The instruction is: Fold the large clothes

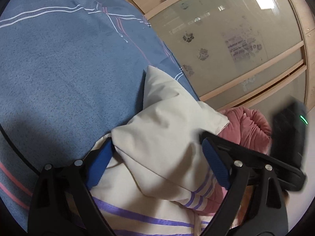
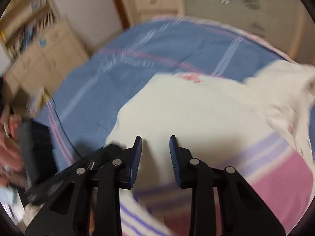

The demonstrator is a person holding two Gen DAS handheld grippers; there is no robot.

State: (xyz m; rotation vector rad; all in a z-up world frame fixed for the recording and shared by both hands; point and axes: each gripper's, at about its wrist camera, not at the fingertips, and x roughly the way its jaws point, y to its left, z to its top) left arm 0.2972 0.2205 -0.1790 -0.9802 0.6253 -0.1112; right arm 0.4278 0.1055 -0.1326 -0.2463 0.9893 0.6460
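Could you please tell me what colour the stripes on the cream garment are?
Purple, on the cream garment; the left wrist view shows them most sharply.

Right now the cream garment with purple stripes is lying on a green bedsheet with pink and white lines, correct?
Not quite: the bedsheet is blue, not green, as the left wrist view shows. The cream garment with purple stripes does lie on it, and the sheet does carry pink and white lines.

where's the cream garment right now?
The cream garment lies bunched on the blue bedsheet near the bed's edge, between the left gripper's open jaws in the left wrist view; the right wrist view shows it below the right gripper.
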